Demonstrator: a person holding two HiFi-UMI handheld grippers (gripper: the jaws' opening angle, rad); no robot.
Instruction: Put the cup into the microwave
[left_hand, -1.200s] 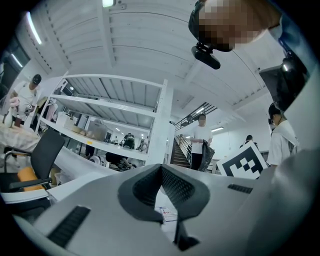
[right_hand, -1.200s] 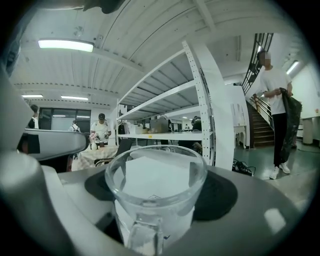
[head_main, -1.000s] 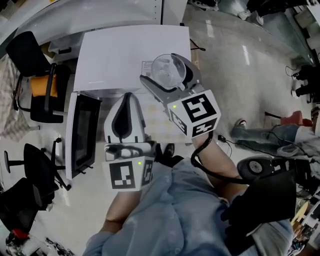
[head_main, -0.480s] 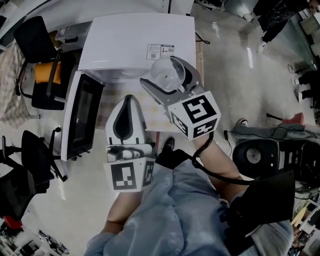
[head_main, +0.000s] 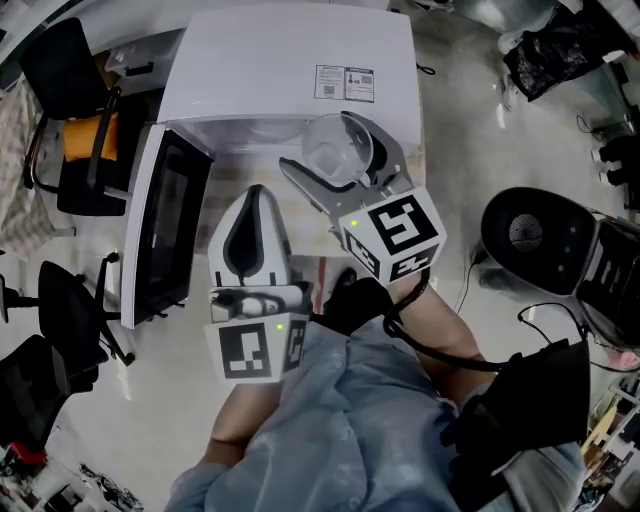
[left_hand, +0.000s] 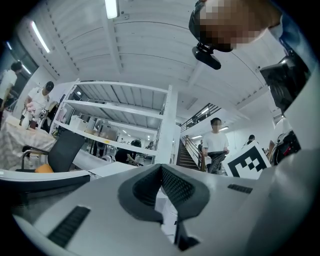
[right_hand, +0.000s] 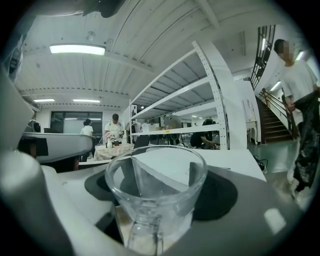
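Observation:
A clear glass cup (head_main: 337, 148) is held between the jaws of my right gripper (head_main: 340, 152), which is shut on it just in front of the white microwave (head_main: 290, 65). In the right gripper view the cup (right_hand: 156, 186) stands upright between the two grey fingers (right_hand: 235, 210). The microwave's dark-windowed door (head_main: 165, 232) hangs open to the left; its cavity is hidden under the top panel. My left gripper (head_main: 250, 215) hovers beside the door with its jaws together and nothing in them; its dark pads (left_hand: 175, 187) meet in the left gripper view.
Black office chairs (head_main: 75, 140) stand left of the microwave, one with an orange cushion. A black round appliance (head_main: 535, 235) sits on the floor at the right. White shelving (left_hand: 120, 112) and several standing people (left_hand: 216, 145) are further off.
The microwave has come nearer and now fills more of the head view. Both grippers have moved toward it and slightly down. The cup stays in the right gripper.

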